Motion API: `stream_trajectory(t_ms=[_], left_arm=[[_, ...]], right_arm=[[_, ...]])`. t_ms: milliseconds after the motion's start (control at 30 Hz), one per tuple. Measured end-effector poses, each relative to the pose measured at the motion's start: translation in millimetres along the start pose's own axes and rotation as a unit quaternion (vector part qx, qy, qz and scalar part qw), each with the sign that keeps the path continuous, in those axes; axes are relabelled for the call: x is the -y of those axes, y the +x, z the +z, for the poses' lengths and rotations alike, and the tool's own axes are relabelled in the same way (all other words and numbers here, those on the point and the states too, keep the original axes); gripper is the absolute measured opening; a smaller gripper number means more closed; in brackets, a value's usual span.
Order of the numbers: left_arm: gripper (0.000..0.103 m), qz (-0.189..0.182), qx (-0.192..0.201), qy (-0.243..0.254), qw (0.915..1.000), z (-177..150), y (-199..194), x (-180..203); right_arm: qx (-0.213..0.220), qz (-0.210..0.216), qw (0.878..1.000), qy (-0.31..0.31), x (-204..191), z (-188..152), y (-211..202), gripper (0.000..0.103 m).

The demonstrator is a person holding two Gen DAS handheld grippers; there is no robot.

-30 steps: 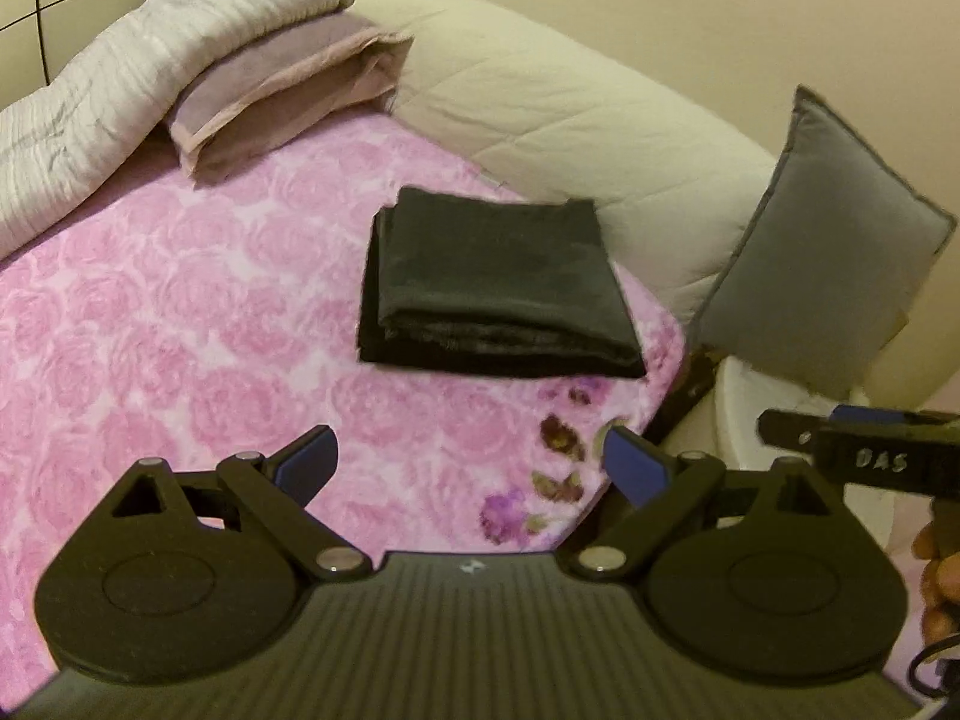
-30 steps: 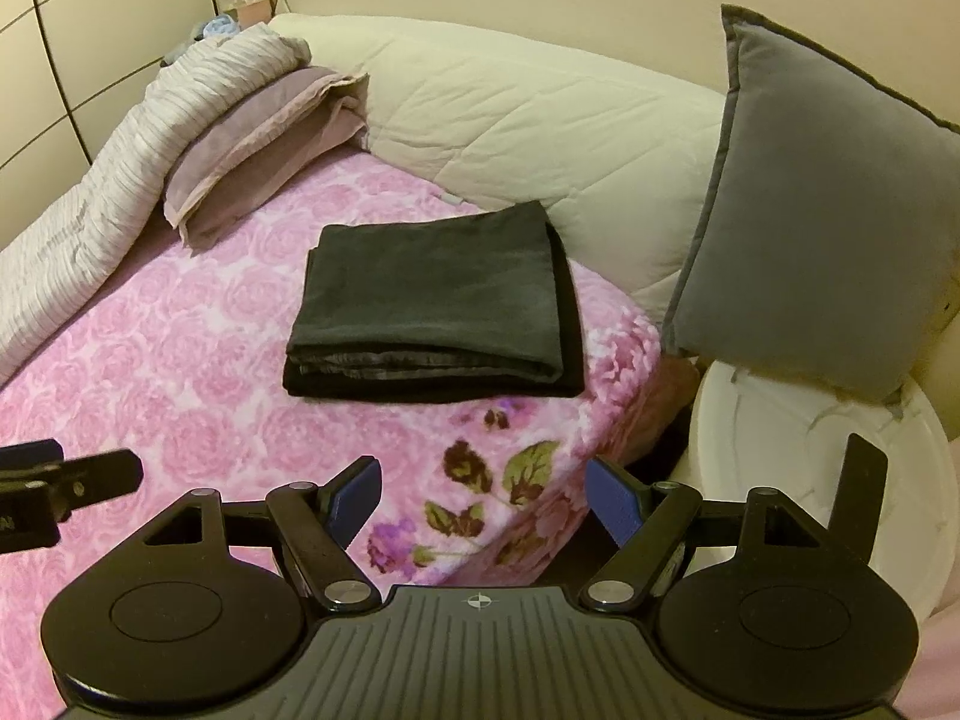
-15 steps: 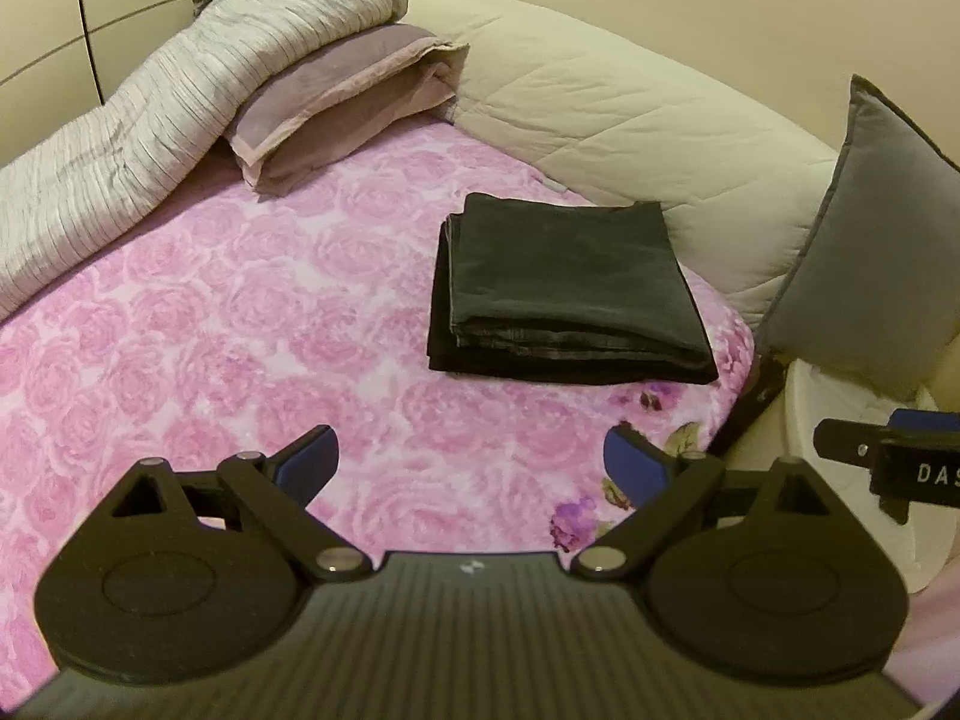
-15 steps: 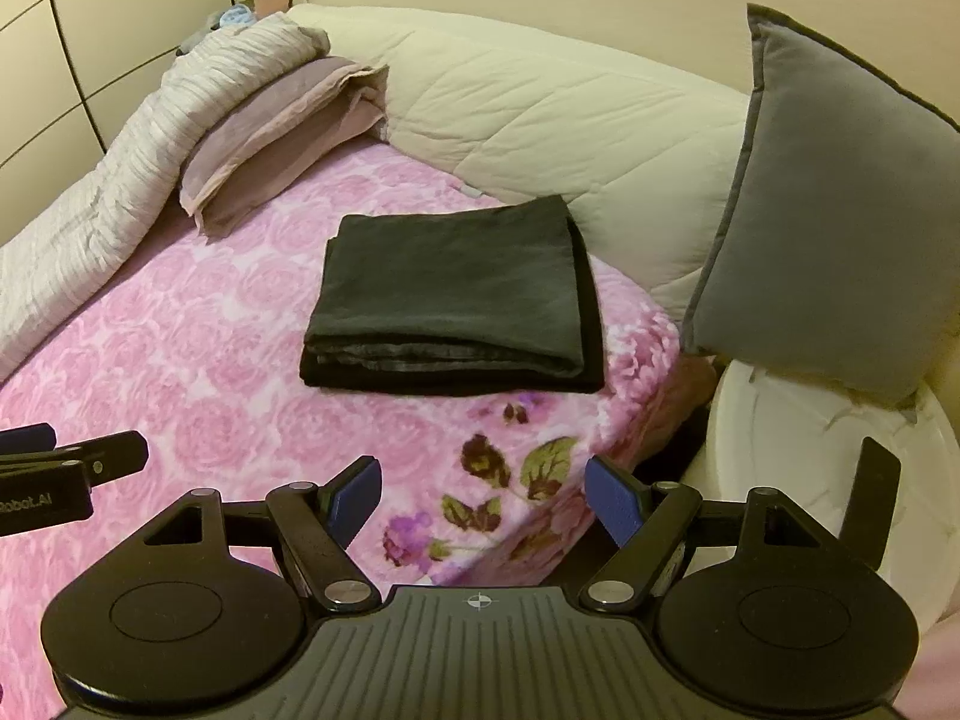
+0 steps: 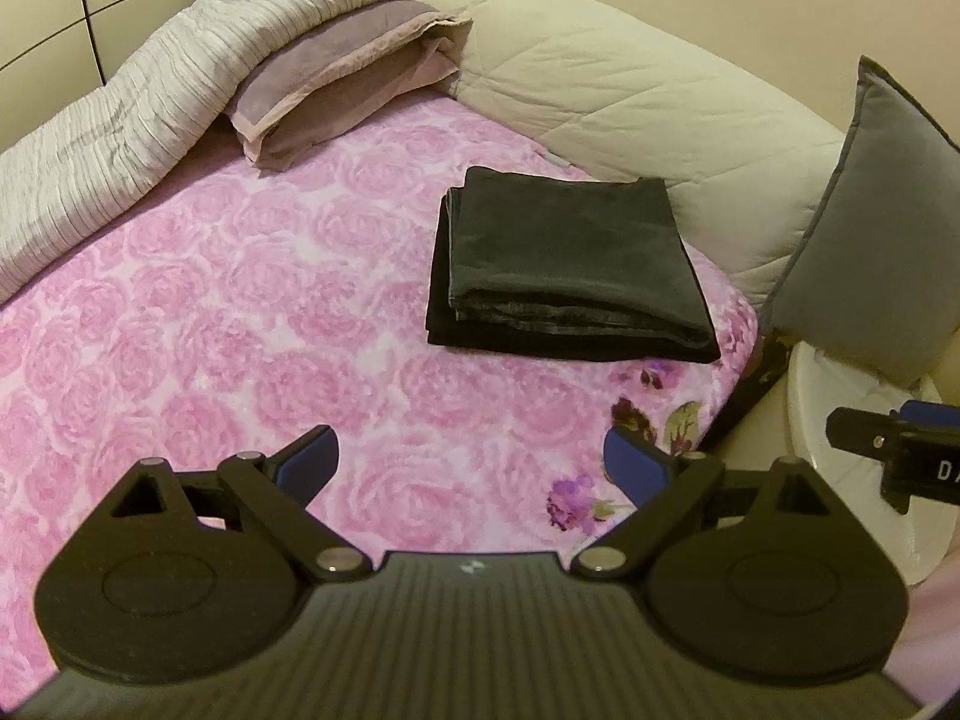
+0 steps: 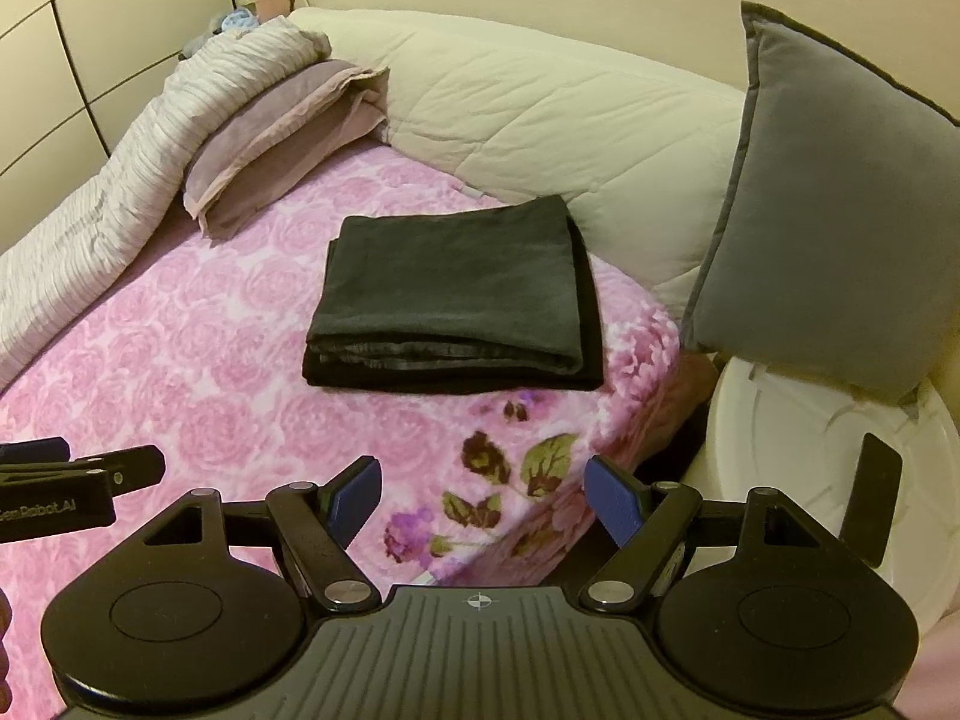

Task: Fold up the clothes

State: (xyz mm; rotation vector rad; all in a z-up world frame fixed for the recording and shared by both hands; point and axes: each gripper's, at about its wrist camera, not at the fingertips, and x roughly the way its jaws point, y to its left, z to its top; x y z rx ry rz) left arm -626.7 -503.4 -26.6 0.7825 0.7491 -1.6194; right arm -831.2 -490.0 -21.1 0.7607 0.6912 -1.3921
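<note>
A dark grey garment [image 5: 570,267] [image 6: 456,306] lies folded into a neat rectangle on the pink rose-patterned bedspread [image 5: 240,324] [image 6: 180,372], near the bed's right corner. My left gripper [image 5: 471,459] hangs open above the bedspread, well short of the garment, with nothing between its blue pads. My right gripper [image 6: 480,495] is open too, over the flowered corner of the bed, and holds nothing. Each gripper's tip shows at the edge of the other's view.
A cream quilted bolster [image 5: 630,90] runs along the wall behind the garment. A mauve pillow [image 5: 348,78] and a striped grey duvet [image 5: 120,120] lie at the back left. A grey cushion [image 6: 840,210] leans on a white round container [image 6: 810,450] right of the bed.
Both grippers have drawn back and swung left, so the folded garment sits farther away and more to the right in both views. The garment has not moved. Both stay open.
</note>
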Motion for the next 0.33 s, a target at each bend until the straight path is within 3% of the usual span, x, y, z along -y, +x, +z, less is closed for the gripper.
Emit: stream_trajectory(t_ms=[100, 333], left_arm=[[0.094, 0.013, 0.004, 0.015, 0.9998, 0.1, -2.0, 4.7], [0.094, 0.002, 0.004, 0.004, 1.0, 1.8, -2.3, 2.2]], right_arm=[[0.001, 0.001, 1.0, -0.001, -0.5, -0.7, -1.0, 0.078], [0.002, 0.002, 1.0, -0.005, -1.9, -1.0, -2.6, 0.078]])
